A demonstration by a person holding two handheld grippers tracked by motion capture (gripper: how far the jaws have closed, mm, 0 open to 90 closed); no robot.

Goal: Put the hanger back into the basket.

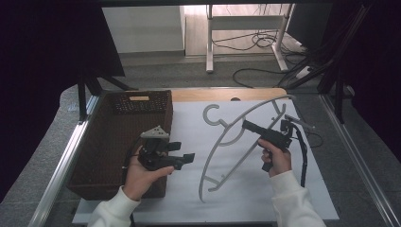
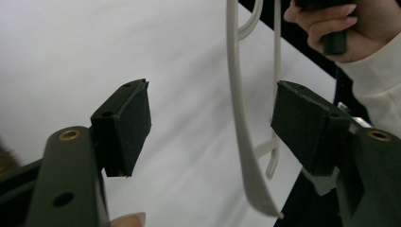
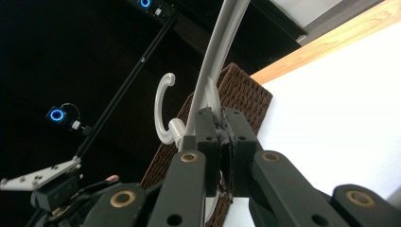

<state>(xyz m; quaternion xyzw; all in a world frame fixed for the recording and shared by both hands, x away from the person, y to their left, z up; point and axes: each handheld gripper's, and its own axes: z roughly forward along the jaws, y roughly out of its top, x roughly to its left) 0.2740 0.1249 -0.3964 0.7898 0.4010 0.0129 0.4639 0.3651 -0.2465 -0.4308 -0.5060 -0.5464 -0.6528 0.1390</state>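
A: Where was the grey hanger [image 1: 236, 142]?

B: It was to the right of the brown wicker basket [image 1: 101, 156], held up over the white sheet on the table [image 1: 331, 189]. The right tool [image 1: 246, 126] had its jaws pressed together on the upper arm of the hanger, near the hook.

A: And the left tool [image 1: 185, 160]?

B: It was at the right wall of the basket, pointing toward the hanger. Its jaws stood wide; one end of the hanger [image 2: 255, 184] hung between the pads [image 2: 135, 125] without touching them.

A: What was in the basket?

B: I saw only its dark woven bottom; the part under the left tool was hidden.
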